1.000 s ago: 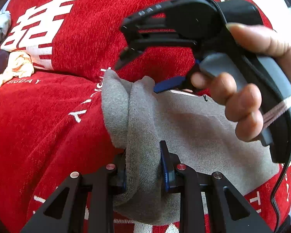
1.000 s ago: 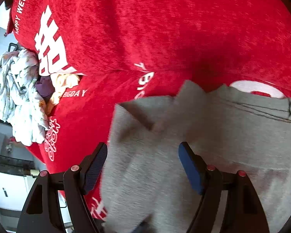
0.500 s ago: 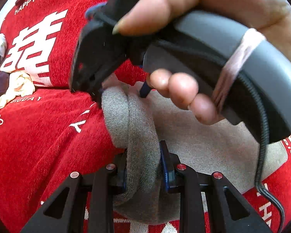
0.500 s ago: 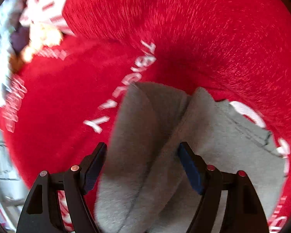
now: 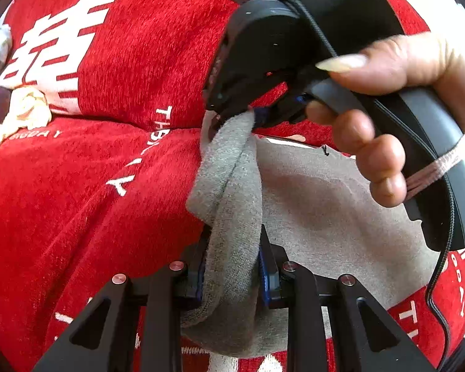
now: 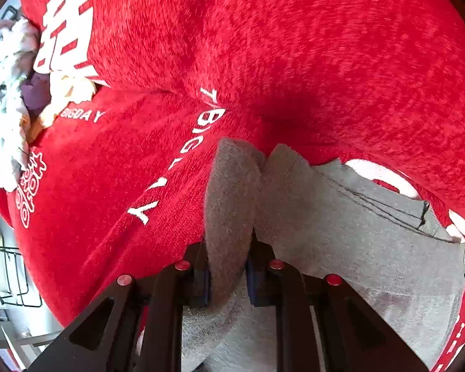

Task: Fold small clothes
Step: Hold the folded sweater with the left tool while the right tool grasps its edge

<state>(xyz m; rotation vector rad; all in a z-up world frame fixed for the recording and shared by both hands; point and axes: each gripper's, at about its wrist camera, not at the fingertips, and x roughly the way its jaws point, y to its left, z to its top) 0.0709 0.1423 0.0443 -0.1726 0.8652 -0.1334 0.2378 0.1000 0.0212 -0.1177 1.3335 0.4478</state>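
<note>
A small grey garment [image 5: 319,204] lies on a red cloth with white lettering [image 5: 77,201]. My left gripper [image 5: 232,266] is shut on a bunched fold of its left edge. My right gripper [image 6: 228,271] is shut on the same folded edge further along, near the garment's far corner; it also shows in the left wrist view [image 5: 248,117], held by a hand, pinching the grey corner. In the right wrist view the grey garment [image 6: 356,232] spreads to the right, with dark stitching near its far edge.
A pile of other small clothes, white, cream and purple [image 6: 18,93], lies at the far left of the red cloth; part of it shows in the left wrist view [image 5: 18,114]. A wire rack and floor [image 6: 12,279] show beyond the left edge.
My right gripper went from open above the garment to shut on its folded left edge. My left gripper kept its hold on the fold, which is now lifted and stretched between the two.
</note>
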